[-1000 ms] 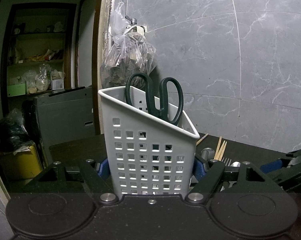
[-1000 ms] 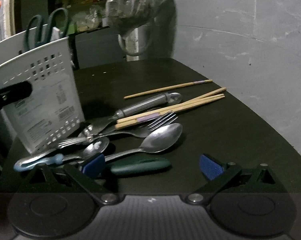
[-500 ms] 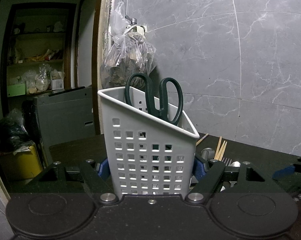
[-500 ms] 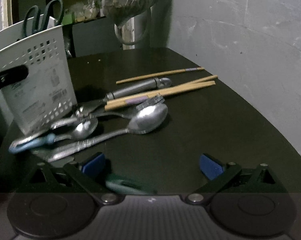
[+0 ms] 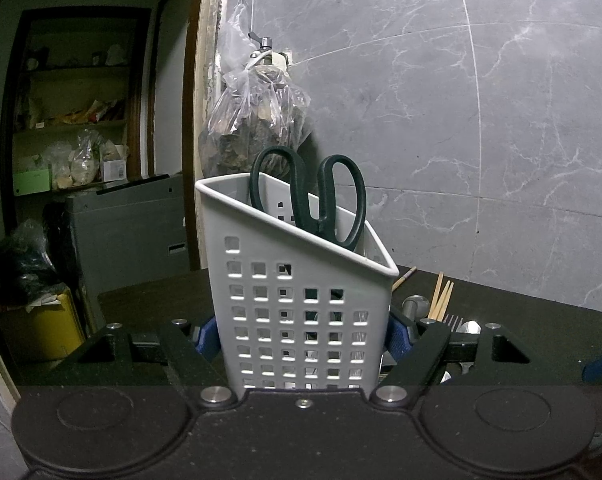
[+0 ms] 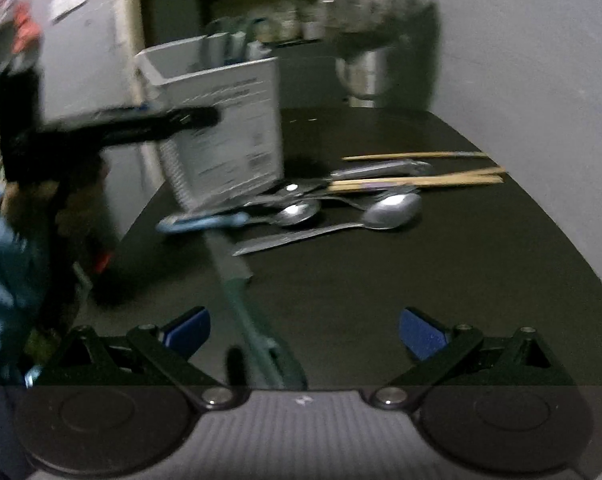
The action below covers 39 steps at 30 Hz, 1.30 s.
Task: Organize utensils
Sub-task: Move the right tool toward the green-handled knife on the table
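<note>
Our left gripper (image 5: 301,336) is clamped on the white perforated utensil holder (image 5: 297,300), its blue pads pressed against both side walls. The holder stands upright on the dark bench (image 6: 421,280), with dark green scissors (image 5: 309,196) inside, handles up. Our right gripper (image 6: 303,332) has its jaws wide apart; a green-handled utensil (image 6: 241,280) lies blurred between them, and we cannot tell whether a pad touches it. Spoons (image 6: 389,208), a fork and chopsticks (image 6: 421,180) lie heaped just beside the holder.
</note>
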Tool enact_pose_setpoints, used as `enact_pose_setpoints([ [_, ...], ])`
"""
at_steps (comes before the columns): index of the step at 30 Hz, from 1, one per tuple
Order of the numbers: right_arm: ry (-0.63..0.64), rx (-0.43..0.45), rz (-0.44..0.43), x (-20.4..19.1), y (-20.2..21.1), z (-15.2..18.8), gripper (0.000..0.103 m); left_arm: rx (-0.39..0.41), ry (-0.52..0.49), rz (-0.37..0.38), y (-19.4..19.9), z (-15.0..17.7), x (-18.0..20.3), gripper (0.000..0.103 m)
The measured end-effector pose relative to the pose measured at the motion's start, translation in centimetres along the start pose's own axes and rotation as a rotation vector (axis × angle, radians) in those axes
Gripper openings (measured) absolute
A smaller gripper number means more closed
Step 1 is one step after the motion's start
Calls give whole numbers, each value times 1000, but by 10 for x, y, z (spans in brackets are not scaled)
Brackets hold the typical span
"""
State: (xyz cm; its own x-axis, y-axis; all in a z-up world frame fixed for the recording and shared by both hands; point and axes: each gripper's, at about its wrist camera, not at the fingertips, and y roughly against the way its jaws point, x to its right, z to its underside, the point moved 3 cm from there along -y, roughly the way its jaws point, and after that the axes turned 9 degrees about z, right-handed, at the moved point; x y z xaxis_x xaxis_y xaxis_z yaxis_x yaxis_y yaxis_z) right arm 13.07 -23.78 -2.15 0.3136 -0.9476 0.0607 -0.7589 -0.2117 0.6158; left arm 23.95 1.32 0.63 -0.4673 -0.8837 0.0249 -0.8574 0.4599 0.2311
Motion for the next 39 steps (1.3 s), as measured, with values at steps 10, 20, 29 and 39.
enact_pose_setpoints([
  [10,52,-33,-12,-7,-6,6,99,0,0,0,0,0,0,78],
  [20,60,-2,235,20,-13,9,97,0,-1,-1,0,0,0,78],
  [29,-291,-3,417,65,-40,-11,92,-2,-2,1,-1,-1,1,78],
  [39,-405,20,327,26,-39,-15,98,-3,-7,2,-2,-1,1,78],
])
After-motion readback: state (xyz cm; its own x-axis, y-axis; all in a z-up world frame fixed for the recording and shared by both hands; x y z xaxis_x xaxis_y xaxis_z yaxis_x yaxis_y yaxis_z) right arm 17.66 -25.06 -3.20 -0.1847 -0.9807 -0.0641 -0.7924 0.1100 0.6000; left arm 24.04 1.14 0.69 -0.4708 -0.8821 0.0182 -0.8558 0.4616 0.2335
